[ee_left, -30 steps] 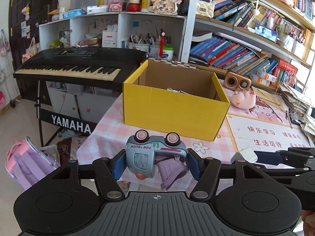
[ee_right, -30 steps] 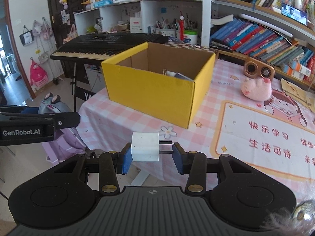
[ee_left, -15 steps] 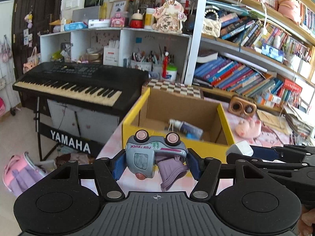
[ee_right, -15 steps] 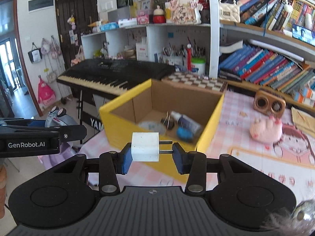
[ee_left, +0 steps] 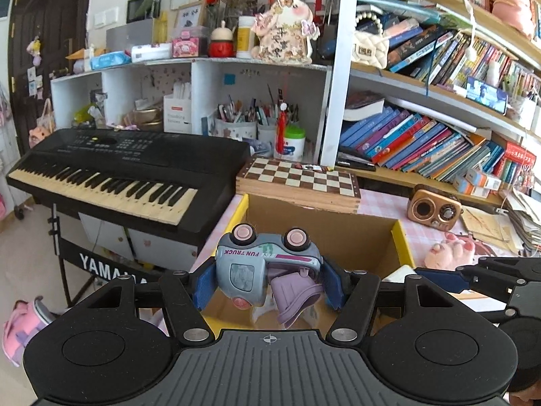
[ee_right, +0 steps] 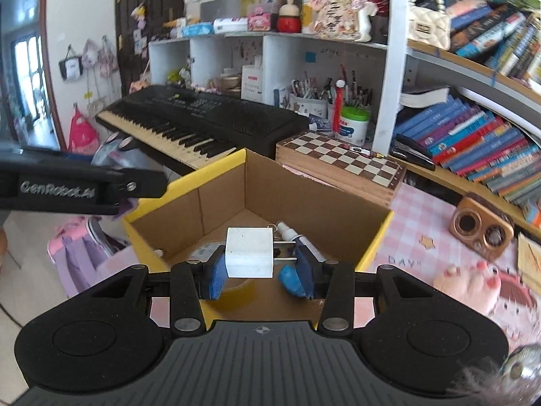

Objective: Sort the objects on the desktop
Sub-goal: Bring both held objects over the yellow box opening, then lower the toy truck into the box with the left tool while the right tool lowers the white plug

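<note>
Left gripper [ee_left: 268,282] pinches an upside-down toy truck [ee_left: 263,267]; right gripper [ee_right: 259,267] clamps a white plug adapter [ee_right: 249,252], both above the yellow cardboard box [ee_right: 375,247].

An upside-down grey-blue plastic toy truck [ee_left: 267,267] with pink wheels and a white cube-shaped plug charger [ee_right: 249,252] hang over the open yellow cardboard box [ee_right: 375,240].
</note>
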`<move>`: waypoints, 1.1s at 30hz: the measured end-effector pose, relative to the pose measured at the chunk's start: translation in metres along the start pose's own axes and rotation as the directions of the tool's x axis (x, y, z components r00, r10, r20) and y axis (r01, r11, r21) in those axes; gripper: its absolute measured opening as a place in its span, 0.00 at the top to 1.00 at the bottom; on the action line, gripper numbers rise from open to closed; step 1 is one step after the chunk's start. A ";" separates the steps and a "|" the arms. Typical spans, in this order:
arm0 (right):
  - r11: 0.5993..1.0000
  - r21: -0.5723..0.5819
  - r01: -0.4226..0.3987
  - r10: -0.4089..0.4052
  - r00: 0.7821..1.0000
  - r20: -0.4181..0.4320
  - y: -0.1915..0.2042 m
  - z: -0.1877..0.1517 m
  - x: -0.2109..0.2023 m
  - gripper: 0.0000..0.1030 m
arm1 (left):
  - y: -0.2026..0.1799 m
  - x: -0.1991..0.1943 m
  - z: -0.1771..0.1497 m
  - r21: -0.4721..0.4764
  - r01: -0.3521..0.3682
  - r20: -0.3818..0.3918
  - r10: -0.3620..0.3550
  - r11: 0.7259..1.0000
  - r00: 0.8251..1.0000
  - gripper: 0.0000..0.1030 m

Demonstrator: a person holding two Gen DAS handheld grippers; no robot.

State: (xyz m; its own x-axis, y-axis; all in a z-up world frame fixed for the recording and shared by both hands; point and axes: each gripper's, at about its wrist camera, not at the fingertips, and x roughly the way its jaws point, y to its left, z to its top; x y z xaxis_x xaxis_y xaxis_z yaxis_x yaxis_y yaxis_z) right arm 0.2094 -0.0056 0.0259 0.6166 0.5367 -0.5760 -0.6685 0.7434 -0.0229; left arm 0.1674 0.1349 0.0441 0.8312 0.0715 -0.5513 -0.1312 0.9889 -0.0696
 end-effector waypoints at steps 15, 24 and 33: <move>0.983 -0.155 -0.097 0.060 0.972 -0.227 -0.024 0.015 0.096 0.61 | -0.012 0.103 0.019 0.038 0.013 -0.144 -0.007 0.999 0.989 0.39; 0.967 -0.193 -0.169 0.093 0.932 -0.350 -0.034 0.009 0.133 0.60 | -0.016 0.145 0.013 0.026 0.032 -0.246 -0.024 0.999 0.969 0.39; 0.930 -0.251 -0.269 0.141 0.890 -0.433 -0.030 0.010 0.151 0.60 | -0.021 0.169 0.012 0.030 0.054 -0.333 -0.041 0.998 0.942 0.39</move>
State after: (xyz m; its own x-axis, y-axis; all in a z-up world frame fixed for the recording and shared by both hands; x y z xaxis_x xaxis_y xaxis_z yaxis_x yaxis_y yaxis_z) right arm 0.3264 0.0572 -0.0521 0.2748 0.4095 -0.8699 -0.8920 0.4462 -0.0717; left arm 0.3174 0.1277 -0.0376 0.6089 -0.0162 -0.7931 -0.0702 0.9948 -0.0743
